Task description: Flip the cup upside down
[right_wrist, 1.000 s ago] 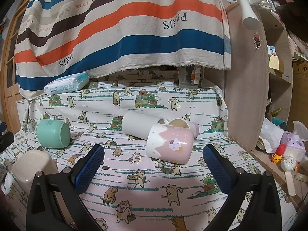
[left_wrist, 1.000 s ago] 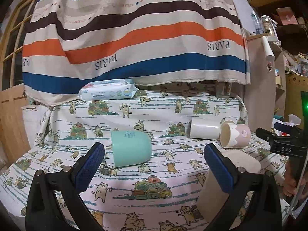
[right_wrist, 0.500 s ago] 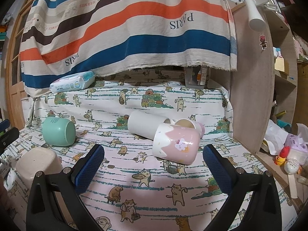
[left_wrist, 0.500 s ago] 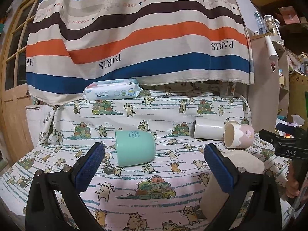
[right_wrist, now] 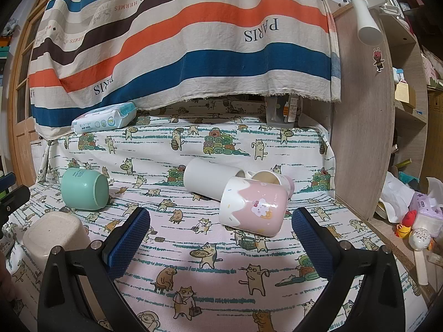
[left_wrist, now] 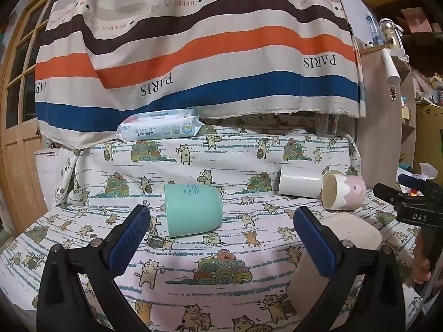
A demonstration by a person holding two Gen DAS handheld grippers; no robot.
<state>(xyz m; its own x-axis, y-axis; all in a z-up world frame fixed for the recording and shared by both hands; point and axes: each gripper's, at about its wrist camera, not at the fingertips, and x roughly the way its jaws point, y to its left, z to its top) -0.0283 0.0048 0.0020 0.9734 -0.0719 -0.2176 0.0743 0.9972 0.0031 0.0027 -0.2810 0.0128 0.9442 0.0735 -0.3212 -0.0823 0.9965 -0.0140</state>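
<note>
Since a second ago my left gripper (left_wrist: 221, 244) has eased back and a little left, so the green cup (left_wrist: 193, 209) sits nearer the middle of its view; my right gripper (right_wrist: 220, 243) has drifted left as well, sliding the pink cup (right_wrist: 253, 207) rightward in its view.

Left view: my fingers (left_wrist: 130, 239) are spread wide and empty. The green cup lies on its side on the bench (left_wrist: 180, 279), just ahead and slightly left of the gap, long axis across my line, mouth to the left. Small print on its wall is too fine to read. Behind it, at the far edge, a pack (left_wrist: 159, 128) reads "BABY WIPES"; the striped cloth (left_wrist: 193, 55) reads "PARIS" and "HERMES", mirrored in places. My right gripper's body shows "DAS". A beige cup (left_wrist: 332, 254) stands inverted against my right finger.

Right view: fingers (right_wrist: 311, 244) apart, holding nothing. The pink cup lies tipped just ahead, right of centre, resting against a white cup (right_wrist: 207, 177). I judge either cup reachable; left is nearer green, right nearer pink.
</note>
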